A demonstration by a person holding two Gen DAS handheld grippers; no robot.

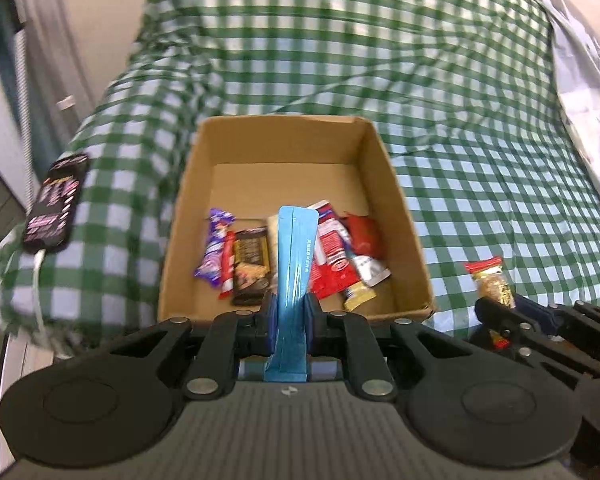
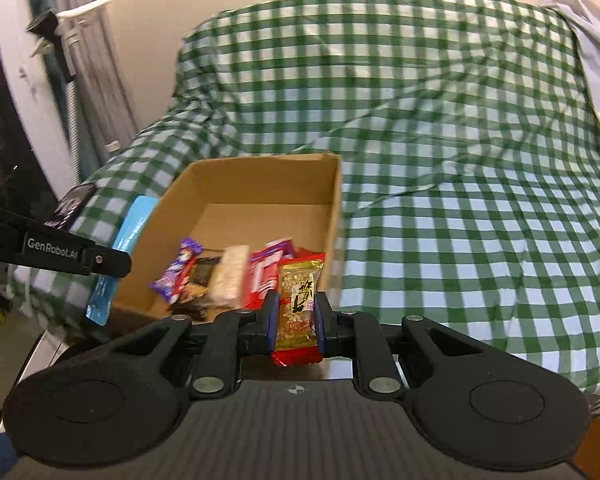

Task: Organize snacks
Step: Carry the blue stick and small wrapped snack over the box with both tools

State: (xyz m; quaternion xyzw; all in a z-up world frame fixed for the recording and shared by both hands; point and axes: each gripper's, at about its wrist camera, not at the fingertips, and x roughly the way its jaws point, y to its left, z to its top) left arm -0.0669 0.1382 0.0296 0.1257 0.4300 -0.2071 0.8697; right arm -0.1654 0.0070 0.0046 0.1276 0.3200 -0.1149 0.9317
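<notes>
My left gripper (image 1: pixel 289 312) is clamped on a long blue packet (image 1: pixel 294 264), which stands up between the pads and points toward 12 o'clock over the cardboard box (image 1: pixel 400 216). My right gripper (image 2: pixel 296 320) is closed on a clear peanut pack with red ends (image 2: pixel 298 304), held upright at the box's near right corner.

The box sits open on the green checked cloth (image 1: pixel 480 160), and snacks lie heaped along its near wall: a purple wrapper (image 1: pixel 214 252) at the 9 o'clock end, a dark brown bar (image 1: pixel 252 264) beside it, and red-and-white packets (image 1: pixel 332 256) toward 3 o'clock.

Only my left view shows a dark printed pouch (image 1: pixel 56 204) lying flat on the cloth at 9 o'clock of the box, and the peanut pack (image 1: pixel 492 280) seen from the side at 4 o'clock. Only my right view shows the blue packet's broad face (image 2: pixel 128 236), hanging outside the box's left wall at 9 o'clock.
</notes>
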